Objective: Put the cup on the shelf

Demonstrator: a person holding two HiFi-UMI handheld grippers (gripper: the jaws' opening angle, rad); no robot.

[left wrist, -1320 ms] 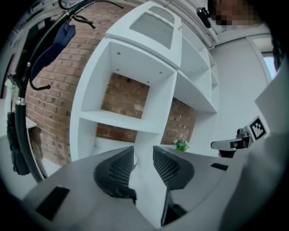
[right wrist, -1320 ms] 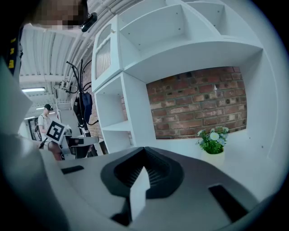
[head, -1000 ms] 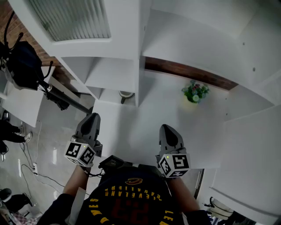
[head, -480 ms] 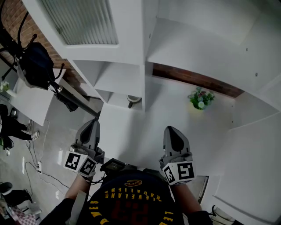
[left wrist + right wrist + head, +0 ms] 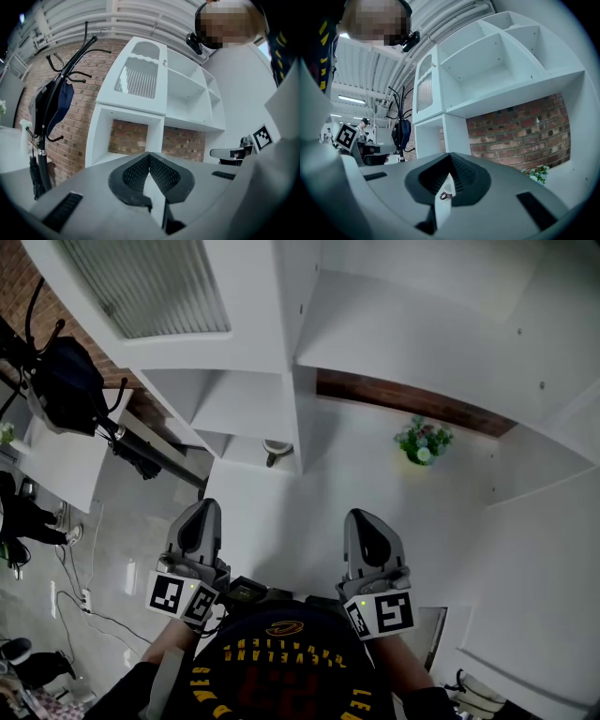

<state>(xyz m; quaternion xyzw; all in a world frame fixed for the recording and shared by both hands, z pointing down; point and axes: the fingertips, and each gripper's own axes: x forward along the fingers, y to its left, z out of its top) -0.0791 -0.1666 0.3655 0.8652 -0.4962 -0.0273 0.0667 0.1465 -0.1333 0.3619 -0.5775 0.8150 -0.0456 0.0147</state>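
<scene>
We find the cup (image 5: 275,448) in a lower shelf (image 5: 246,401) bay, left gripper (image 5: 203,514) and right gripper (image 5: 362,521) jaws closed, empty; moves nearby must not nudge it.

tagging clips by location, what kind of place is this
Likely an indoor studio or workshop room: a tall white shelf unit stands against a red brick wall, a black coat stand holds dark blue cloth, and cables trail over the glossy pale floor.
</scene>
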